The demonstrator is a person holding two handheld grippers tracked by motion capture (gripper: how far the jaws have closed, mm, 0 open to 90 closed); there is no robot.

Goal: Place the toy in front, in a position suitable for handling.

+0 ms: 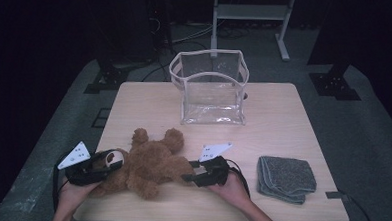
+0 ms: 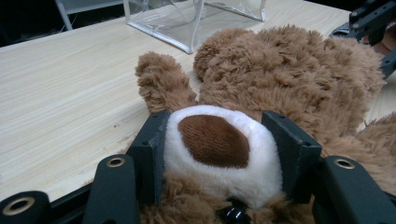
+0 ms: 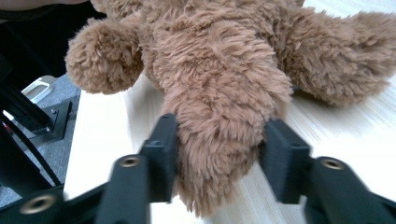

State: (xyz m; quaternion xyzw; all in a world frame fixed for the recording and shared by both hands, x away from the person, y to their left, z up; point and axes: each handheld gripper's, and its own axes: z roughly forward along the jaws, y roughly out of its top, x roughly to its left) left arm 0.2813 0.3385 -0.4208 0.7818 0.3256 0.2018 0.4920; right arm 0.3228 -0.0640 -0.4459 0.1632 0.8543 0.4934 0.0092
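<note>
In the left gripper view, left tongs [image 2: 219,149] pinching teddy bear [image 2: 289,70] muzzle; right tongs [image 3: 219,154] around its limb.

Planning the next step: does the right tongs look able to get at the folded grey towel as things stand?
Probably not at once: the right tongs straddle a limb of the teddy bear. Once freed, bare table leads to the grey towel.

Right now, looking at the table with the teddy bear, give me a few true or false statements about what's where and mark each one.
1. The left gripper clamps the teddy bear by its snout. True.
2. The clear bag lies flat and zipped. False: it stands upright, mouth open.
3. The folded grey towel sits inside the bag. False: it lies on the table, at the bear's right.
4. The right gripper has a furry limb of the bear between its jaws. True.
5. The bear lies on the table. True.
</note>
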